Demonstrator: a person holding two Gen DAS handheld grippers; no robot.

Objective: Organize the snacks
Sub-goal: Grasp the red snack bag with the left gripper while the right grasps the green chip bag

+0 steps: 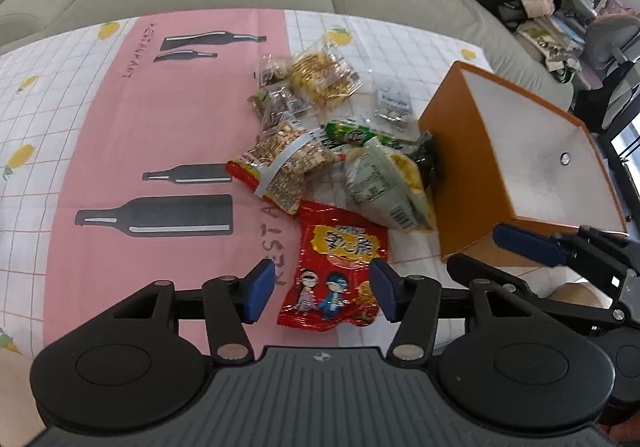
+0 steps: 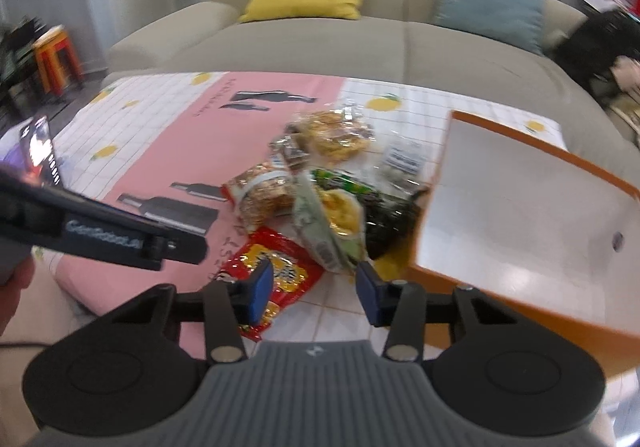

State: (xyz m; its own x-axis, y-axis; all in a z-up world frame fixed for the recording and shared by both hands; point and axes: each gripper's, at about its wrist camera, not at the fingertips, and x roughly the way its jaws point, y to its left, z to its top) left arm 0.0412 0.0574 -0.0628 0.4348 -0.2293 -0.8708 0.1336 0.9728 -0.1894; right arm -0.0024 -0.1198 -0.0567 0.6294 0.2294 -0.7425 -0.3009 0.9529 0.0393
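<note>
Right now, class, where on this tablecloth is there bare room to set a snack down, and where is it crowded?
Free: the pink strip left of the snack pile, printed bottles only. The orange box is empty inside. Crowded: pile presses against the box; the red packet lies between the left hand-held gripper fingers.

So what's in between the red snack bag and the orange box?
In the left wrist view, bare white-checked tablecloth separates the red snack bag from the orange box. Farther back, a pale green chip bag fills that gap.
</note>
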